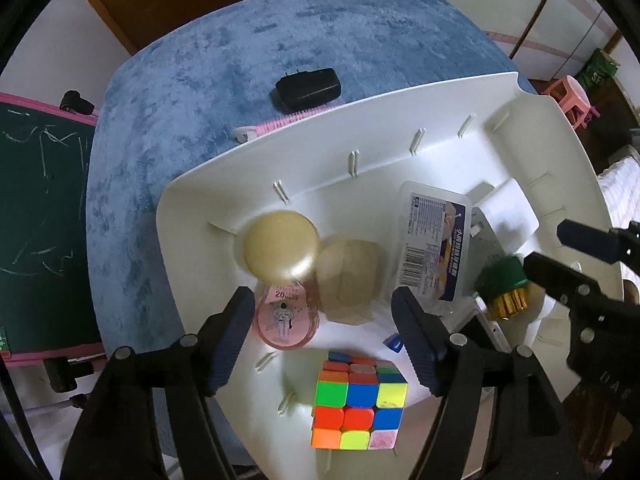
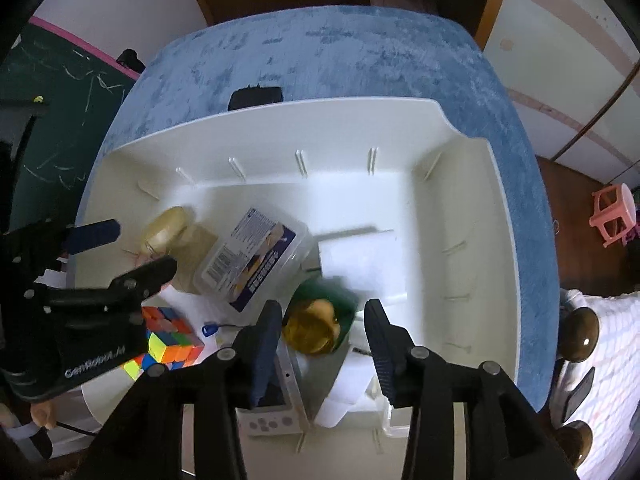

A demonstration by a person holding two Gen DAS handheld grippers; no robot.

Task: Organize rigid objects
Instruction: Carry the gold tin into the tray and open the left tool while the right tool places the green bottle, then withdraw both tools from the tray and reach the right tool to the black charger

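A white plastic bin (image 1: 320,168) (image 2: 472,208) sits on a blue cloth. Inside lie a Rubik's cube (image 1: 358,402) (image 2: 170,344), a round pink container (image 1: 286,316) with a cream lid (image 1: 280,246), a clear labelled box (image 1: 434,242) (image 2: 252,258), a green and gold doll figure (image 1: 506,284) (image 2: 320,320) and a white handheld game console (image 2: 276,412). My left gripper (image 1: 324,340) is open above the pink container and cube. My right gripper (image 2: 322,354) is open, hovering over the doll figure; it also shows in the left wrist view (image 1: 560,252).
A black charger (image 1: 308,88) (image 2: 256,98) and a pink comb (image 1: 280,124) lie on the blue cloth beyond the bin. A green chalkboard (image 1: 40,220) stands at left. A pink stool (image 2: 614,210) stands at right.
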